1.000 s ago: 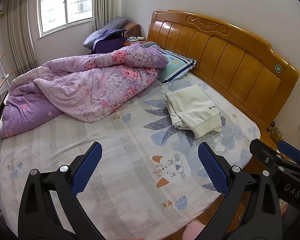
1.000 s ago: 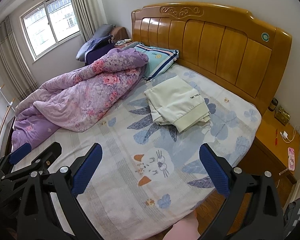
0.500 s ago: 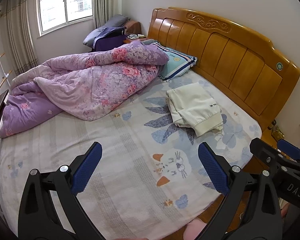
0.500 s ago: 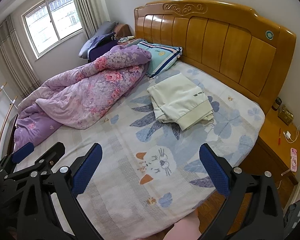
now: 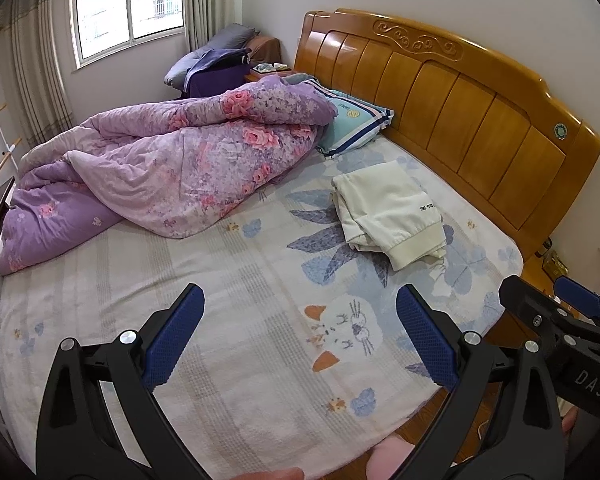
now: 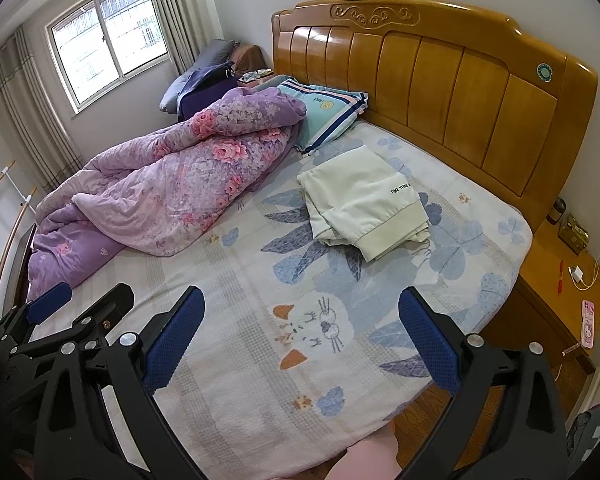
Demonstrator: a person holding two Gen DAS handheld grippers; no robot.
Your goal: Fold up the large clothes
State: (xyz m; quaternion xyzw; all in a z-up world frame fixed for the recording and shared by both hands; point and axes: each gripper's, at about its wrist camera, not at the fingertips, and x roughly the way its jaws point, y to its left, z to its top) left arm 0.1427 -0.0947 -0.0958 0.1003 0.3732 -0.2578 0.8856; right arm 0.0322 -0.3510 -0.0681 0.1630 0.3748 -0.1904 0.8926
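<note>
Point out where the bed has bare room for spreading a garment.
The sheet is bare from the folded cream garment down to the foot edge, bordered by the purple quilt. It is crowded near the headboard, with the pillow and quilt.

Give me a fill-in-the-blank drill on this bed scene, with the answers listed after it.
1. The cream garment lies folded on the bed sheet, near the wooden ____.
2. Both the left tongs and the right tongs are ____, holding nothing.
3. The purple floral quilt lies bunched on the side of the bed nearer the ____.
4. The printed animal face between the right tongs' fingers is a ____.

Missing words: headboard; open; window; cat
</note>
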